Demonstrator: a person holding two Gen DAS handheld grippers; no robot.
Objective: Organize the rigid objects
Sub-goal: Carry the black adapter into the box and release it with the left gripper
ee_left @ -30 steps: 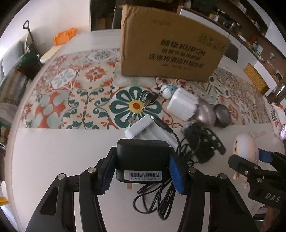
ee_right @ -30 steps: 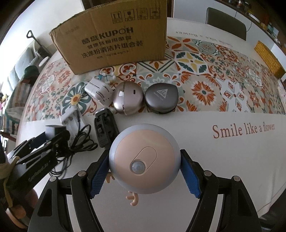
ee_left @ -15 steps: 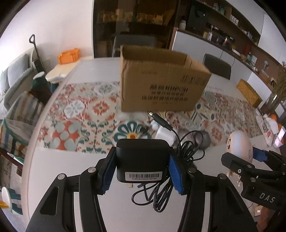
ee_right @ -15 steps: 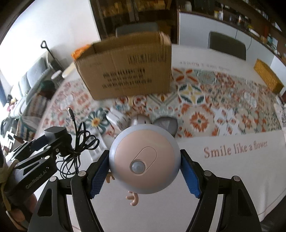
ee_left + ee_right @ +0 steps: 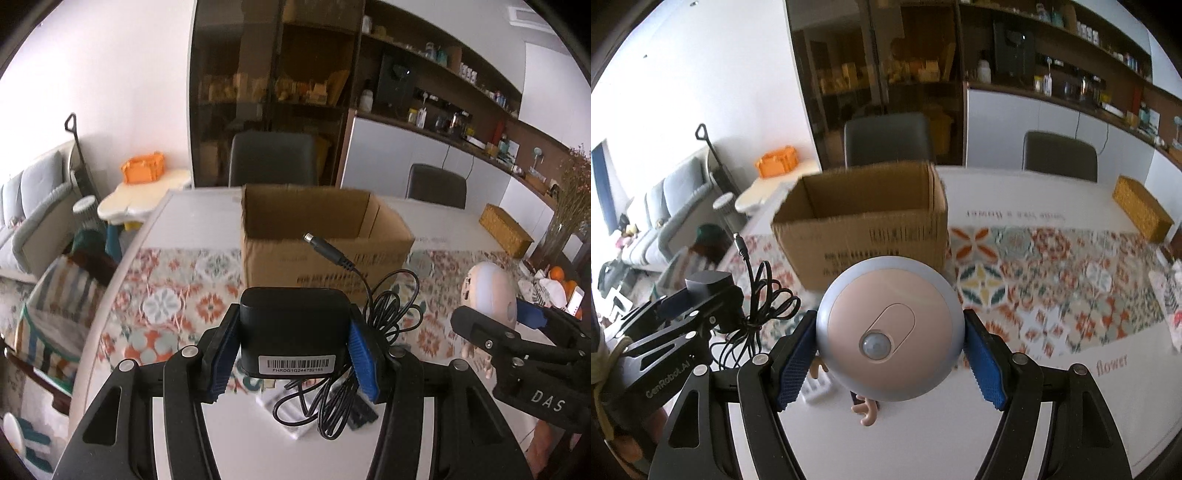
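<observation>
My left gripper [image 5: 293,356] is shut on a black power adapter [image 5: 293,332] with a barcode label; its black cable [image 5: 373,325] dangles in loops, plug end up. It also shows in the right wrist view [image 5: 709,288]. My right gripper [image 5: 890,354] is shut on a round pink and grey sensor night light [image 5: 889,332], also seen in the left wrist view [image 5: 487,295]. Both are held high above the table, short of an open cardboard box [image 5: 317,236] that also shows in the right wrist view [image 5: 864,225].
A white table [image 5: 1052,398] carries a patterned floral runner [image 5: 1052,280]. A white battery charger [image 5: 291,417] lies below the adapter. A woven basket [image 5: 1141,206] stands at the far right. Two dark chairs [image 5: 273,158] stand behind the table.
Both grippers have risen well above the table with their objects. The box's open top has come into view and the items on the runner have dropped out of sight.
</observation>
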